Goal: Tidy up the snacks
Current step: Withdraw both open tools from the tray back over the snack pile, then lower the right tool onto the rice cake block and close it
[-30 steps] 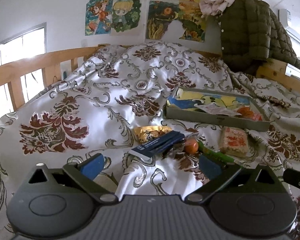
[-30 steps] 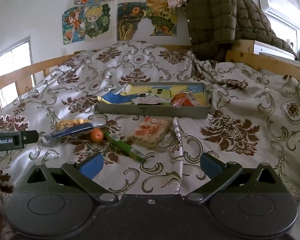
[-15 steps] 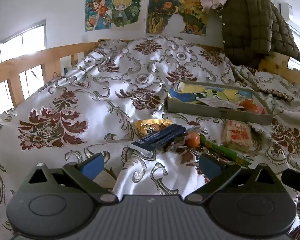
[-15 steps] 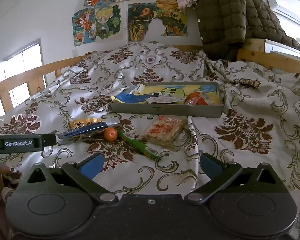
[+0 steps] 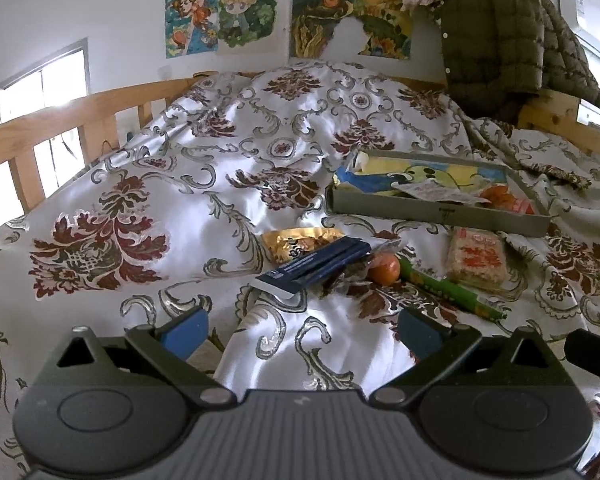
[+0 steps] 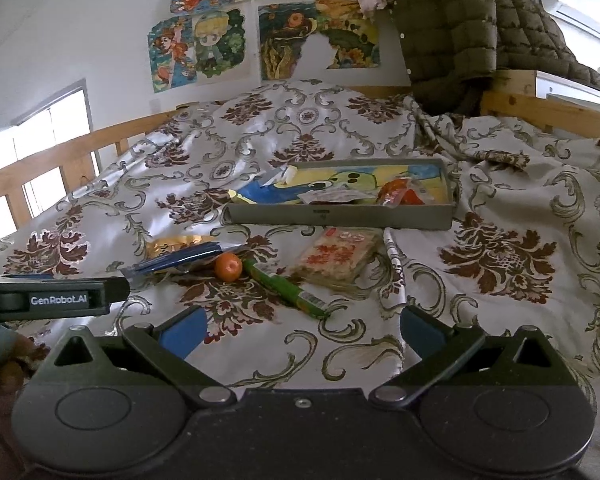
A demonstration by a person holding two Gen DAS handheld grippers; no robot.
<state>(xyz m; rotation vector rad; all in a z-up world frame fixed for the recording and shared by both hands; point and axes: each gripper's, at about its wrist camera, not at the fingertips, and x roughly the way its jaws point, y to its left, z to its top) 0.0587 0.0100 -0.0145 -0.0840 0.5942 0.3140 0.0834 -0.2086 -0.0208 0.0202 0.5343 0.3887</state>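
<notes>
Loose snacks lie on a floral bedspread: a gold packet (image 5: 300, 240), a dark blue packet (image 5: 316, 266), a small orange (image 5: 385, 270), a green stick pack (image 5: 448, 290) and a rice-cracker pack (image 5: 476, 258). Behind them stands a grey tray (image 5: 436, 214) holding several wrappers. My left gripper (image 5: 303, 330) hangs open, short of the blue packet, nothing between its fingers. In the right wrist view the same orange (image 6: 228, 266), green stick (image 6: 288, 290), cracker pack (image 6: 342, 258) and tray (image 6: 340, 218) show ahead of my open, empty right gripper (image 6: 302, 330).
A wooden bed rail (image 5: 72, 120) runs along the left and a second rail (image 6: 548, 110) at the right. A dark green quilted jacket (image 5: 496, 40) hangs at the back right. Cartoon posters (image 5: 224, 16) cover the wall. The left gripper's body (image 6: 52, 300) juts into the right wrist view.
Both grippers have drawn back and risen slightly, so the snacks and tray sit a little farther off. Both stay open; nothing on the bed has moved.
</notes>
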